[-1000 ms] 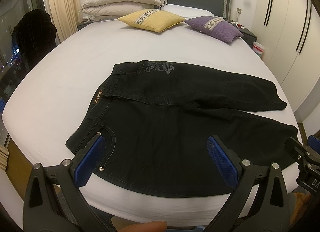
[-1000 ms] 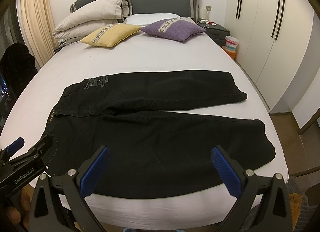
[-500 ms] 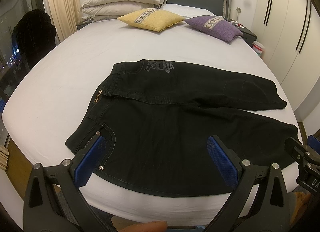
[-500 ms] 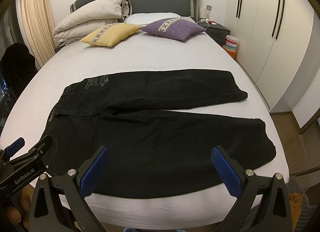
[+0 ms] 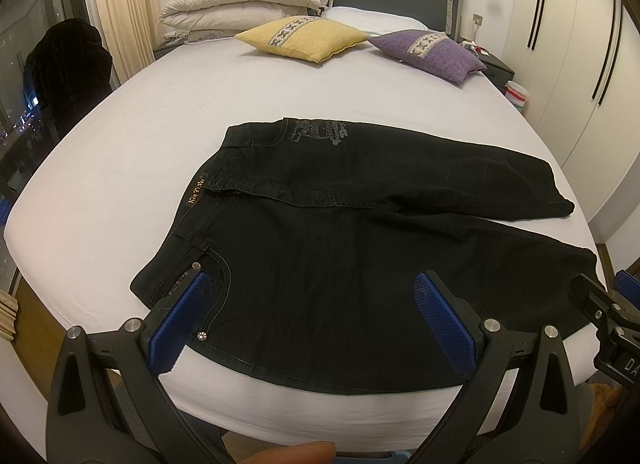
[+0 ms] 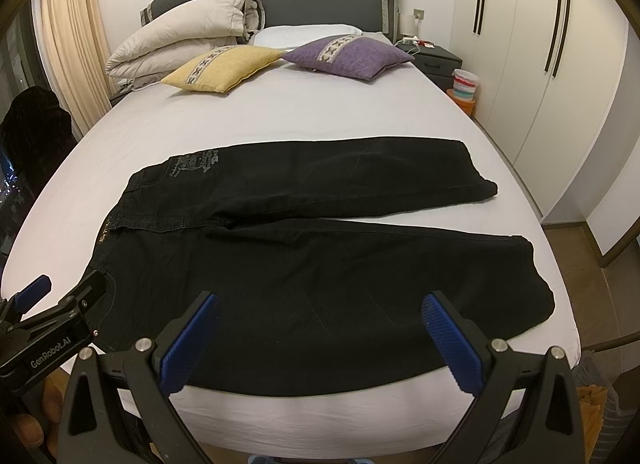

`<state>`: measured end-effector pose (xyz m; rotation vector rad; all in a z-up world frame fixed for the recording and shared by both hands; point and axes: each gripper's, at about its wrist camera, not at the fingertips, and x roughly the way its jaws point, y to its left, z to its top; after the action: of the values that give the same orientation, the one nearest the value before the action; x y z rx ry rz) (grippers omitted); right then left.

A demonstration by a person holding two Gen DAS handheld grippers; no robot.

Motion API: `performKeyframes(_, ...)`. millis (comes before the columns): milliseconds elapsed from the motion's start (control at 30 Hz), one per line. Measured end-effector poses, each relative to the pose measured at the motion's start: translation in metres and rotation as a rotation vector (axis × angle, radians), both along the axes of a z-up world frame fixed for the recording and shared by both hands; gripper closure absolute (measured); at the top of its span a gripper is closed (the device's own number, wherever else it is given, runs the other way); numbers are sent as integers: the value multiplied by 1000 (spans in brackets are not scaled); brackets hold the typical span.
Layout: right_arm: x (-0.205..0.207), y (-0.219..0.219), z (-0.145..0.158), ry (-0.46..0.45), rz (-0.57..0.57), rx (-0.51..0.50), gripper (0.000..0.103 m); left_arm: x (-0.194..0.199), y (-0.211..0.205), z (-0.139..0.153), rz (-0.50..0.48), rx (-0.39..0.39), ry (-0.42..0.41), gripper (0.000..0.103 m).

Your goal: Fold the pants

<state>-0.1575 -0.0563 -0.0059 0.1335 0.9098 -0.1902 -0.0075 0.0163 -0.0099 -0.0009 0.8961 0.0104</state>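
Black pants [image 5: 340, 232] lie flat on the white bed [image 5: 132, 152], waistband to the left, both legs spread to the right; they also show in the right wrist view [image 6: 320, 244]. My left gripper [image 5: 312, 304] is open and empty, above the near waist and pocket area. My right gripper [image 6: 320, 324] is open and empty, above the near leg. Each gripper shows at the edge of the other's view: the right one [image 5: 612, 324] and the left one [image 6: 52, 328].
A yellow cushion [image 5: 304, 38], a purple cushion [image 5: 432, 52] and a folded duvet [image 5: 244, 4] sit at the bed's head. A dark chair [image 5: 68, 72] stands at the left. A nightstand [image 6: 436, 60] and wardrobe doors [image 6: 560, 84] are on the right.
Both grippers have eased slightly forward toward the pants. The pants have not moved.
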Motion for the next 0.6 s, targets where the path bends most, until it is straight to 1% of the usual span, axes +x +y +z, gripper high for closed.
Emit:
performKeyframes(167, -4, 8, -6, 1, 5, 3, 0, 0, 0, 0, 0, 0, 0, 0)
performKeyframes(400, -2, 7, -4, -2, 9, 9, 0, 1, -2, -1, 0, 13, -3, 0)
performKeyframes(500, 0, 5, -4, -3, 20, 14, 0, 2, -4, -2, 18, 55, -13, 0)
performKeyframes(533, 0, 4, -3, -8, 30, 20, 0, 3, -4, -3, 30, 83, -17, 0)
performKeyframes(600, 2, -1, -1, -24, 65, 42, 0, 5, -6, -4, 26, 112, -22, 0)
